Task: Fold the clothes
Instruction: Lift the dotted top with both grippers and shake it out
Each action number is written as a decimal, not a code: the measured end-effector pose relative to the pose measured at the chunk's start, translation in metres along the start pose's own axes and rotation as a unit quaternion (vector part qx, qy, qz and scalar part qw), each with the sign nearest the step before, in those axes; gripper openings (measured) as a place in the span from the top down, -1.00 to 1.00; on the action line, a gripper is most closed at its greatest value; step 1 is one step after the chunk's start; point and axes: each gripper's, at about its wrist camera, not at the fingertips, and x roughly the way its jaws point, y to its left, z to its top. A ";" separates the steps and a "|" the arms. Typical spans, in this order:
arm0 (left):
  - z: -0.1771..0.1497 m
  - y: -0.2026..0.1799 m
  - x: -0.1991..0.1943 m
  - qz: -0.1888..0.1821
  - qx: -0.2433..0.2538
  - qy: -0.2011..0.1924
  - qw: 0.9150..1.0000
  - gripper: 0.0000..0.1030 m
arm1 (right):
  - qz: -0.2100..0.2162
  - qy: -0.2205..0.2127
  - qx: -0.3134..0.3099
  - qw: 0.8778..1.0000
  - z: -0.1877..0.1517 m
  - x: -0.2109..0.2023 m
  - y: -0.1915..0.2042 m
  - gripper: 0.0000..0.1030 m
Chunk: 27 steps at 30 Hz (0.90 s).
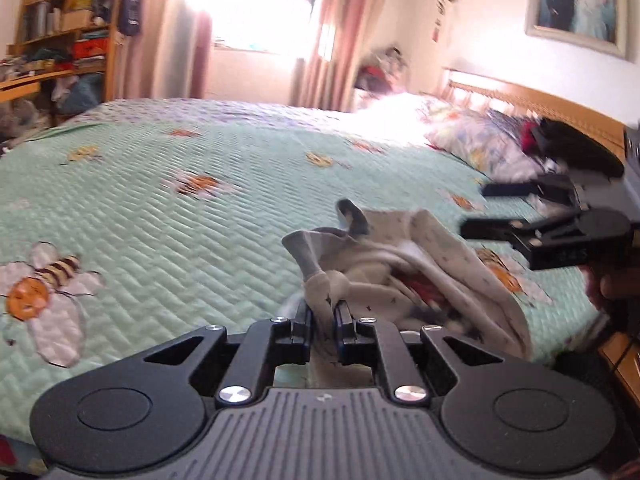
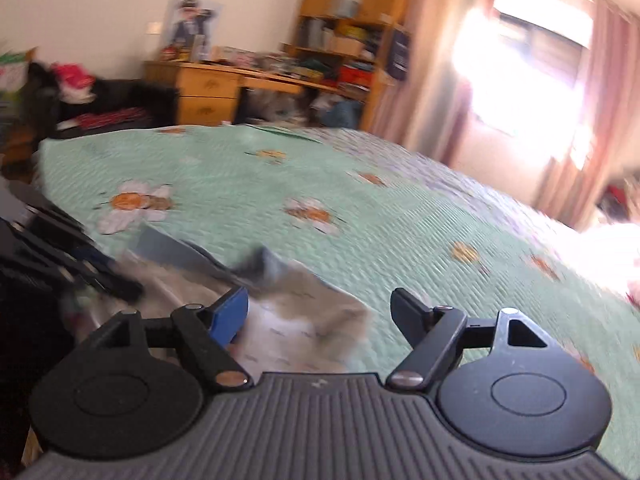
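A small pale garment with fine dots and grey trim lies crumpled on the green quilted bedspread. My left gripper is shut on a bunched grey edge of that garment, which rises between the fingers. In the left wrist view my right gripper hovers at the right, jaws apart, beyond the garment. In the right wrist view the right gripper stands open over the blurred garment, with nothing pinched between its fingers. The other gripper shows as a dark shape at the left edge.
A pillow and dark clothes lie by the wooden headboard. A cluttered desk and shelves stand past the bed's far side. Bright window with pink curtains. A wooden nightstand edge is at the right.
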 end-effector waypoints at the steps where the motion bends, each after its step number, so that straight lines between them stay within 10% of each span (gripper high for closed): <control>1: 0.002 0.005 -0.001 0.010 -0.005 -0.003 1.000 0.77 | 0.001 0.009 0.022 1.000 -0.003 0.002 -0.009 -0.54; 14: -0.008 0.019 0.002 0.016 -0.018 0.023 0.999 0.78 | 0.119 0.085 0.250 0.957 -0.020 0.080 -0.045 -0.32; 19: -0.015 0.021 0.012 -0.004 -0.037 0.044 0.998 0.64 | 0.089 0.098 0.147 0.980 -0.010 0.077 -0.019 0.77; 27: -0.020 0.037 0.019 -0.020 -0.099 0.059 0.993 0.04 | 0.025 0.063 0.006 0.998 -0.006 0.048 0.015 0.82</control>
